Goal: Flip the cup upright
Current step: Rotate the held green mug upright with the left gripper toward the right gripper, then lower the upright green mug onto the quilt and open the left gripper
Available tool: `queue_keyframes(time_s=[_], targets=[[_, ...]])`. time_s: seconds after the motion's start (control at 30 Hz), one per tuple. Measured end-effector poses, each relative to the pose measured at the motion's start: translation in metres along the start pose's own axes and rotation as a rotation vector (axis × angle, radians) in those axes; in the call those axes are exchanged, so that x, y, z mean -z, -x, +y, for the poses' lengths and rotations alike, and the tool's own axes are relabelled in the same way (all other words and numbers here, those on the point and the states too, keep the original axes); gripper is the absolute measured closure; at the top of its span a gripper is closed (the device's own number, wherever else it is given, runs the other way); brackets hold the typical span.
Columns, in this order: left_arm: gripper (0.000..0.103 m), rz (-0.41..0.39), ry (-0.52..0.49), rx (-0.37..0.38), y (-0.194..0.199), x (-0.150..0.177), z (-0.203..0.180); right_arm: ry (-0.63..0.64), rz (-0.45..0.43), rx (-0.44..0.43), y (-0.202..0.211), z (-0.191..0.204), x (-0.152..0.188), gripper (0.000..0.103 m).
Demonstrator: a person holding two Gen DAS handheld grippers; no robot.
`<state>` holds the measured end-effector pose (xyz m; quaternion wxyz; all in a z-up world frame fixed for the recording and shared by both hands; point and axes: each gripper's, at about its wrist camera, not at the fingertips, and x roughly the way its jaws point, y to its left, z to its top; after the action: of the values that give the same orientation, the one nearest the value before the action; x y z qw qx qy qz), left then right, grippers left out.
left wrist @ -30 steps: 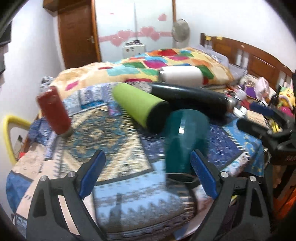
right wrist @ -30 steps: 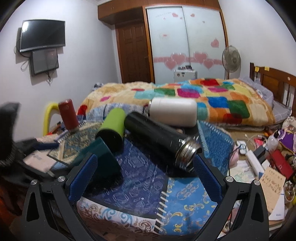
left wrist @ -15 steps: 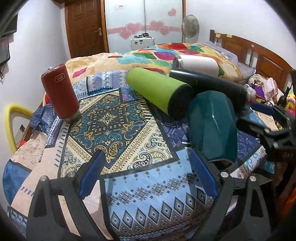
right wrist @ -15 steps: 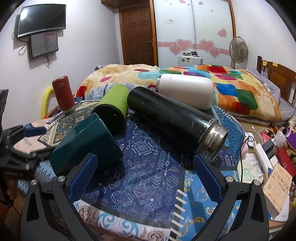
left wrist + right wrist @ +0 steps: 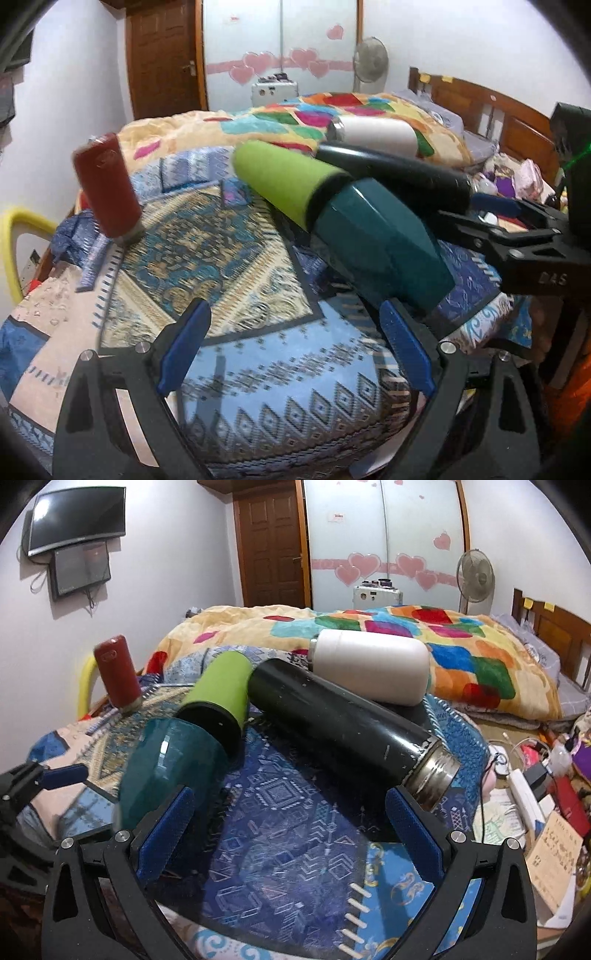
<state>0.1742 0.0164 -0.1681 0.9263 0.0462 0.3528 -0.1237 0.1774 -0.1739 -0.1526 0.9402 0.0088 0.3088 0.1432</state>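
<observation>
A dark teal faceted cup [image 5: 380, 247] lies on its side on the patterned cloth, its base against a green flask [image 5: 284, 184]. It also shows in the right wrist view [image 5: 170, 764], left of centre. My left gripper [image 5: 293, 349] is open and empty, with the cup just past its right finger. My right gripper [image 5: 288, 834] is open and empty, with the cup beside its left finger. The right gripper's body shows in the left wrist view [image 5: 524, 251] behind the cup.
A red cup [image 5: 109, 184] stands upside down at the left. A black flask [image 5: 347, 723] and a white cup [image 5: 369, 666] lie on their sides behind. A bed with a colourful quilt [image 5: 406, 635] is beyond; clutter [image 5: 535, 794] lies at the right.
Both grippers have moved closer to the teal cup and lower. The cup looks more steeply tilted than a second ago. Both grippers stay open.
</observation>
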Motion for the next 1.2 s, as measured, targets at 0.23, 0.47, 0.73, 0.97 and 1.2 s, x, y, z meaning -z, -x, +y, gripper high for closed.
queue_keyframes(time_s=[0.23,0.47,0.73,0.97,1.2], targets=[[0.009,-0.130,0.034,-0.113,0.031,-0.008,0.025,0.082,0.017,-0.067,-0.001,0.033,-0.014,0.000],[0.009,-0.168,0.082,-0.134,0.040,-0.007,0.046,0.128,0.080,-0.101,-0.030,0.056,-0.021,0.002],[0.009,-0.168,0.067,-0.129,0.035,0.001,0.042,0.144,0.194,-0.113,-0.056,0.059,-0.017,0.013],[0.009,-0.171,0.060,-0.119,0.035,0.000,0.039,0.134,0.209,-0.139,-0.059,0.064,-0.015,0.026],[0.009,-0.184,0.071,-0.102,0.044,-0.003,0.039,0.142,0.141,-0.146,-0.040,0.063,-0.019,0.029]])
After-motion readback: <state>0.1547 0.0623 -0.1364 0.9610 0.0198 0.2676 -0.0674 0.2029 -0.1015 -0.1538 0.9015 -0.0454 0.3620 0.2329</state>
